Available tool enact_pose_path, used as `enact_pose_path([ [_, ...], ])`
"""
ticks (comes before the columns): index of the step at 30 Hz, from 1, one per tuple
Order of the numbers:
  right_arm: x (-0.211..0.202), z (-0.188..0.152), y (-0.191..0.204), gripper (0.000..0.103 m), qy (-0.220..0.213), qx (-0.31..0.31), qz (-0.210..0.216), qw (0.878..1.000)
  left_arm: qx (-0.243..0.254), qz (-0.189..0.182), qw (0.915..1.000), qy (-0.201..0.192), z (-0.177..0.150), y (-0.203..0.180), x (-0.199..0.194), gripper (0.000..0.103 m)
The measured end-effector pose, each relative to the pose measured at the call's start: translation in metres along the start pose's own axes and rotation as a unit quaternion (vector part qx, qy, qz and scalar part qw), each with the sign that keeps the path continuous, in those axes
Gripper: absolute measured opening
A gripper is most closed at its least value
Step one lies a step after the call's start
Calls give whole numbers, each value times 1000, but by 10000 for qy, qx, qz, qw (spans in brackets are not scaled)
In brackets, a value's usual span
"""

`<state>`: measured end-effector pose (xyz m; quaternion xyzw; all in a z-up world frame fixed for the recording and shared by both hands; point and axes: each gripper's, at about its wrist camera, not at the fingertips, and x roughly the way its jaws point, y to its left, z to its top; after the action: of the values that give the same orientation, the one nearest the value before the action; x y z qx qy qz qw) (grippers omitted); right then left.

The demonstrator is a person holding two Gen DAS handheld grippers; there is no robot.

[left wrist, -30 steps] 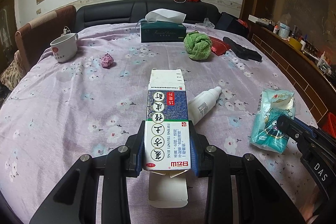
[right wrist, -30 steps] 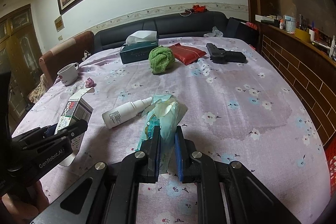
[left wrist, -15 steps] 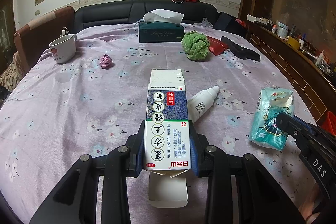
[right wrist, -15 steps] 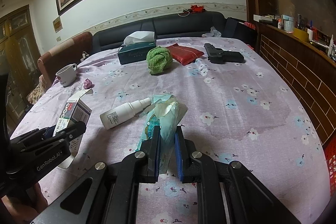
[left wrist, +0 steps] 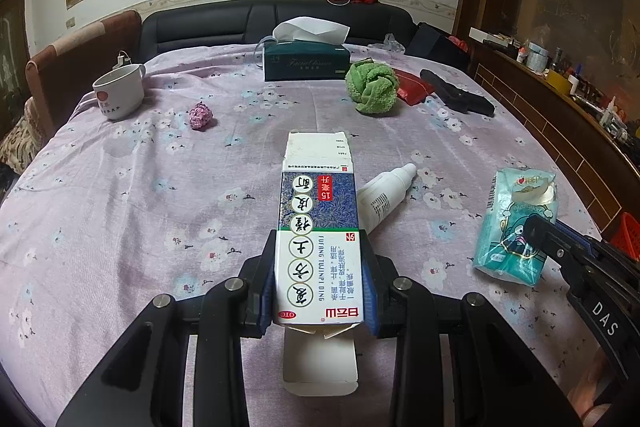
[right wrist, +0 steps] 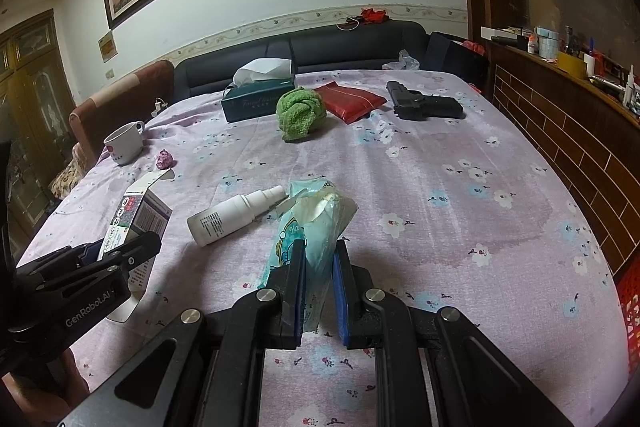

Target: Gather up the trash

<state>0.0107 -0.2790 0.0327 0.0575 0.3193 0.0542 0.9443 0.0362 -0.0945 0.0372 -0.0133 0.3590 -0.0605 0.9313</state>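
My left gripper [left wrist: 319, 247] is shut on an empty blue-and-white medicine carton [left wrist: 318, 223] with both end flaps open, held above the table; it also shows in the right wrist view [right wrist: 136, 223]. My right gripper [right wrist: 319, 251] is shut on a crumpled teal tissue packet [right wrist: 314, 223], seen from the left wrist view [left wrist: 516, 223] at the right. A white spray bottle [left wrist: 384, 197] lies on the cloth between the two grippers, also in the right wrist view [right wrist: 232, 217]. A small pink crumpled wad [left wrist: 200, 115] lies further back on the left.
A white mug [left wrist: 120, 95] stands back left. A green tissue box [left wrist: 306, 61], a green towel ball [left wrist: 372, 87], a red pouch [right wrist: 350, 101] and a black pistol-shaped object [right wrist: 424, 105] lie at the back. A red basket [right wrist: 630, 303] sits off the table's right edge.
Both grippers have risen slightly and drawn back with their loads; the table objects sit a little lower and farther in view. Both grips are unchanged.
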Motion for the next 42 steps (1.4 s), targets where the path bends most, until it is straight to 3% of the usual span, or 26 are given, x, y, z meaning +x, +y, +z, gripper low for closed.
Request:
enact_pose_path([
  [33, 3, 0, -5, 13, -46, 31, -96, 9999, -11, 18, 10000, -57, 1, 0, -2, 32],
  [42, -13, 2, -6, 13, -33, 151, -215, 9996, -72, -169, 9997, -145, 3, 1, -12, 33],
])
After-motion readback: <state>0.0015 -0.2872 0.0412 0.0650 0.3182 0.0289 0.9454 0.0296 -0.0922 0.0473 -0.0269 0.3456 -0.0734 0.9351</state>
